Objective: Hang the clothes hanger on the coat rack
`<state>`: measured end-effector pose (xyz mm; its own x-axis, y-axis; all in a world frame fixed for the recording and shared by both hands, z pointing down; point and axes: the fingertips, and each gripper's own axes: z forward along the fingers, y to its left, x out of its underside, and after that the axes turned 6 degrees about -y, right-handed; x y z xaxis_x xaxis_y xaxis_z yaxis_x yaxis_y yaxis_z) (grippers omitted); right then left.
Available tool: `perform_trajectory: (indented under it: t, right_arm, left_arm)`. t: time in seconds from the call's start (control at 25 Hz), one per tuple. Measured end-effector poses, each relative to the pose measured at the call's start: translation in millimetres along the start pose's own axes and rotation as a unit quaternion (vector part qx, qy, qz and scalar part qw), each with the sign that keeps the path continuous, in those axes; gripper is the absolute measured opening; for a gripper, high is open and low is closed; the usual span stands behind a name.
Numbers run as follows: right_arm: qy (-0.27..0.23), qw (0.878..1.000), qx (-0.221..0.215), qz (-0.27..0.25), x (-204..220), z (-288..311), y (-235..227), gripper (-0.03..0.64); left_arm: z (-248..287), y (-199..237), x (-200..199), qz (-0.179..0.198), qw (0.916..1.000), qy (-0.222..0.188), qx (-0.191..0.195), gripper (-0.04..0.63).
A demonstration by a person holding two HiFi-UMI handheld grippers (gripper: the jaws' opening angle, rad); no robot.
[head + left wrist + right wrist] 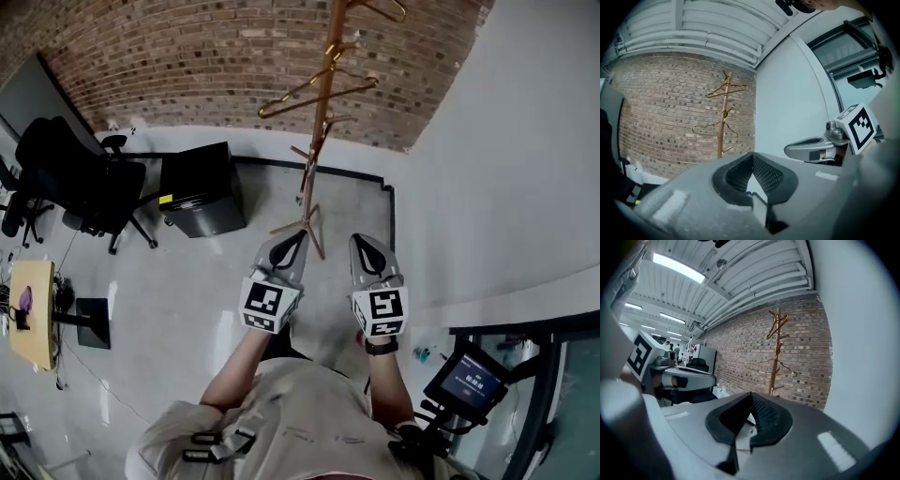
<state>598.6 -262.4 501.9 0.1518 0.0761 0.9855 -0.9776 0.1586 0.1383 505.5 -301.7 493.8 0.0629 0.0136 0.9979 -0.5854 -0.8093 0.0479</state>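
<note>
Pale-shirted shoulders of the person sit lowest in the head view, both arms reaching forward. The grey left gripper has its black-padded jaws clenched tip to tip on nothing. The matching right gripper is just beside it, its jaws likewise pressed together and empty. Well ahead of both pairs of jaws, between their lines, stands the tall wooden coat rack against a red brick wall. A thin gold wire clothes hanger hangs on it. A black office chair stands far off to the left of the jaws.
</note>
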Motion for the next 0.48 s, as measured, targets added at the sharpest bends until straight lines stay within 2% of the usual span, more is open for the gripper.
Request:
perform_trajectory:
  t: [0.12, 0.24, 0.36, 0.48]
  right_arm:
    - [0.002, 1.000, -0.001, -0.009, -6.7, -25.2, -5.5, 0.002]
    - [-0.033, 0.999, 0.017, -0.011, -38.6, -49.9, -9.3, 0.002]
    - [-0.054, 0.998, 0.024, 0.015, -54.0, -74.8, 12.5, 0.002]
    - [-0.048, 0.998, 0.025, 0.023, -54.7, -87.5, 44.2, 0.002]
  left_arm:
    - [-19.6, -28.5, 1.6, -0.009, 0.9996, 0.011, -0.023, 0.000]
    - [-31.0, -50.6, -24.0, 0.021, 0.9995, -0.004, -0.023, 0.000]
    - [-60.7, -63.5, -48.3, 0.048, 0.9985, -0.012, -0.022, 0.000]
    - [-92.1, -58.2, -50.9, 0.047, 0.9985, -0.006, -0.029, 0.000]
